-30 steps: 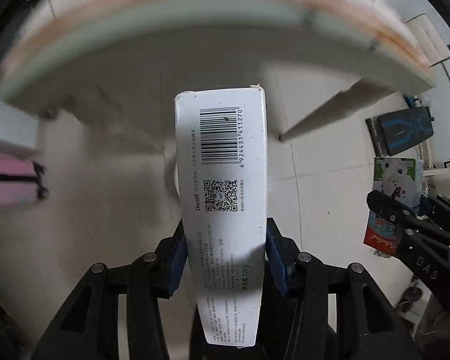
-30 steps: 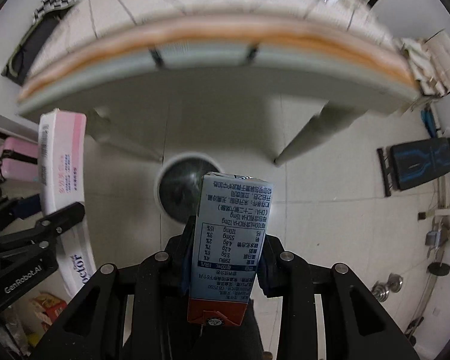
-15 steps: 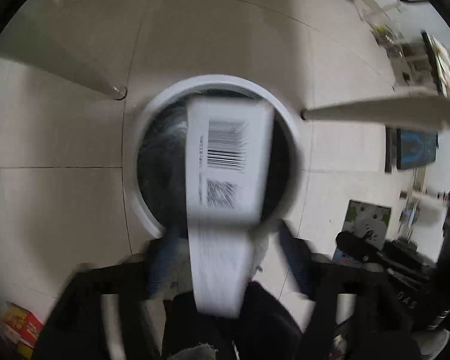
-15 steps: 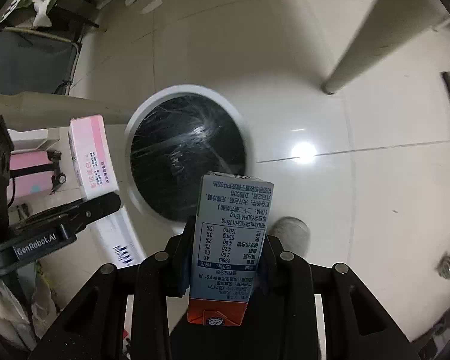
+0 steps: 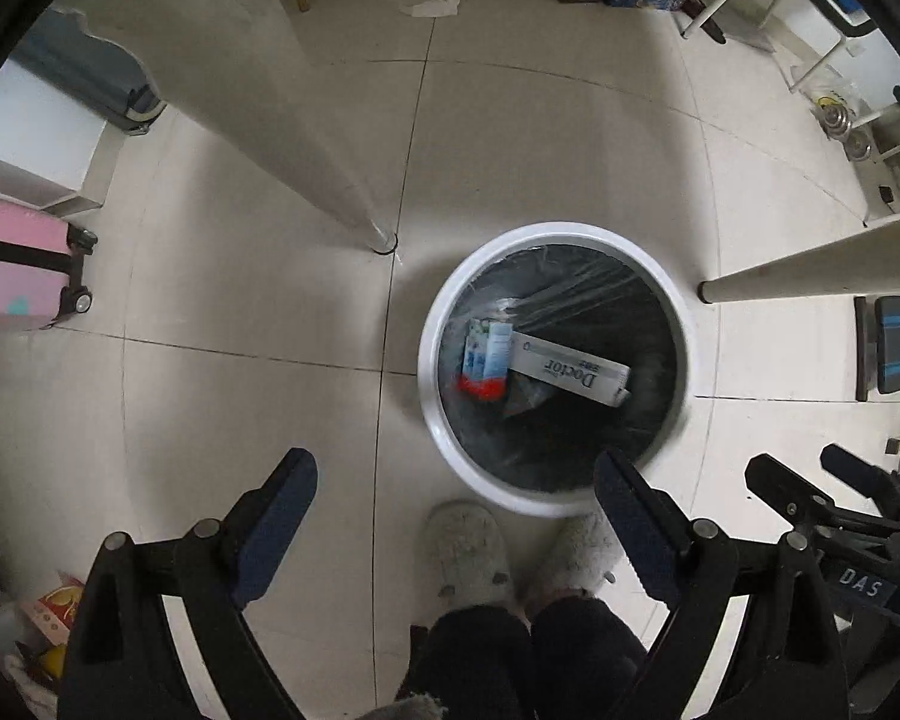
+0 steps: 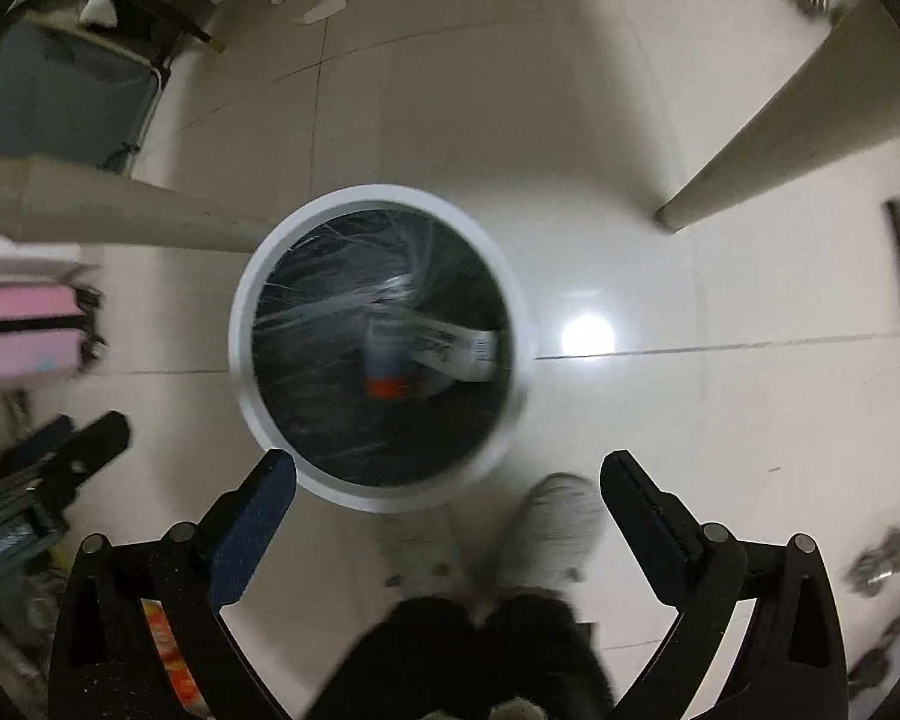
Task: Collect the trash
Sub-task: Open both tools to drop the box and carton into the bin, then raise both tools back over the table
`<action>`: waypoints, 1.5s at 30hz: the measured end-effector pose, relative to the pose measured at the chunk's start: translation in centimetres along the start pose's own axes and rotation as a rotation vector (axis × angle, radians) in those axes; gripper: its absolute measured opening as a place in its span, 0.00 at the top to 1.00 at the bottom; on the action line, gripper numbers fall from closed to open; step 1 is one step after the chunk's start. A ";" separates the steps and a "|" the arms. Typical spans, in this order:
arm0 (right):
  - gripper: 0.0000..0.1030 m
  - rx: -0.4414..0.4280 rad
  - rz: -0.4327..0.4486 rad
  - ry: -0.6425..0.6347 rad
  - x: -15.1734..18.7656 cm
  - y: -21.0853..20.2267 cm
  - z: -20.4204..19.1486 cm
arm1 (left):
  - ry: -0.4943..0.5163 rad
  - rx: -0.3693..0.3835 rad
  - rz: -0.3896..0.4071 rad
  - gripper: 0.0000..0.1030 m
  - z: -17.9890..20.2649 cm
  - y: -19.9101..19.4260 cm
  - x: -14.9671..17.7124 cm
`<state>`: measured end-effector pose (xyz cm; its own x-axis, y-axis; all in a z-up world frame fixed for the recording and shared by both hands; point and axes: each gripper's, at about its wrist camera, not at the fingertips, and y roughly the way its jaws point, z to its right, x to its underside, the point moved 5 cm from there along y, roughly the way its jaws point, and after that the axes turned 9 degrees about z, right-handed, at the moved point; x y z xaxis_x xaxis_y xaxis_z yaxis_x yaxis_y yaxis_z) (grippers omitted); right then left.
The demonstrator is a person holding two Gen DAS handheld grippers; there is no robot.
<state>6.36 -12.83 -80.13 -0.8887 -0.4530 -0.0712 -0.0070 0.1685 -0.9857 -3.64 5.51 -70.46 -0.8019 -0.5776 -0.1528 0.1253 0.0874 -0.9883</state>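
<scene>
Nearest to the cameras, the left gripper (image 5: 456, 483) and the right gripper (image 6: 450, 483) both stand with jaws spread wide and nothing between them. Just below them are the person's two light slippers (image 5: 465, 552).

A little ahead of the left gripper and slightly to its right stands the white trash bin (image 5: 435, 354) with a dark liner. For the right gripper the same bin lies straight ahead, slightly to its left. Inside lie the long white toothpaste box (image 5: 570, 369) and, touching it, the small milk carton (image 5: 486, 360) with a red end.

The step in hand is, I judge, the release over the bin. To do it well, keep both jaws wide, hold the tools above the rim, and lift away straight so that no finger catches the liner.

Compared with half a second ago, the difference is clear: then the left gripper clamped the toothpaste box and the right one clamped the milk carton above the bin. Now both jaws have let go and both things rest in the bin.

Farther ahead, a table leg (image 5: 330, 162) meets the tiled floor, well apart from the bin.
</scene>
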 end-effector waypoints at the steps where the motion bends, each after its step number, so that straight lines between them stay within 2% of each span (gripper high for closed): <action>1: 0.01 0.023 0.006 -0.017 0.0 -0.9 -0.2 | 0.005 -0.006 0.003 0.08 0.2 -0.7 0.1; 5: 0.01 0.089 0.038 -0.048 0.1 -5.3 -0.7 | 0.025 -0.015 0.018 0.08 -0.5 -4.5 0.3; 9: 0.00 0.103 0.056 -0.035 0.3 -10.1 -0.9 | 0.032 -0.004 0.029 0.08 0.0 -7.6 -0.2; 16: 0.00 0.131 0.085 -0.045 0.9 -19.3 -2.3 | 0.024 0.015 0.061 0.06 -0.2 -15.6 -0.5; 25: 0.00 0.094 0.104 -0.026 2.7 -32.4 -5.0 | 0.029 0.023 0.104 0.06 -0.8 -26.1 -0.7; 31: 0.00 0.031 0.133 0.005 2.3 -40.8 -6.4 | 0.010 0.007 0.174 0.06 -0.9 -31.7 -2.8; 36: 0.00 -0.023 0.180 0.058 -1.0 -46.0 -6.6 | 0.000 -0.008 0.249 0.06 0.2 -35.2 -7.2; 39: 0.00 -0.032 0.242 0.084 -5.3 -48.7 -5.5 | 0.000 -0.026 0.289 0.06 1.3 -36.2 -10.8; 42: 0.00 -0.014 0.280 0.094 -9.8 -49.4 -3.9 | -0.008 -0.034 0.298 0.06 3.0 -36.3 -14.5; 45: 0.00 0.038 0.303 0.070 -16.2 -49.8 -1.0 | -0.034 -0.043 0.284 0.06 5.4 -35.3 -18.7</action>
<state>20.70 -13.04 -29.71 -0.8770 -0.3254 -0.3536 0.2795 0.2531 -0.9262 10.08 8.83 -32.73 -0.7178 -0.5519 -0.4244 0.3169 0.2837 -0.9050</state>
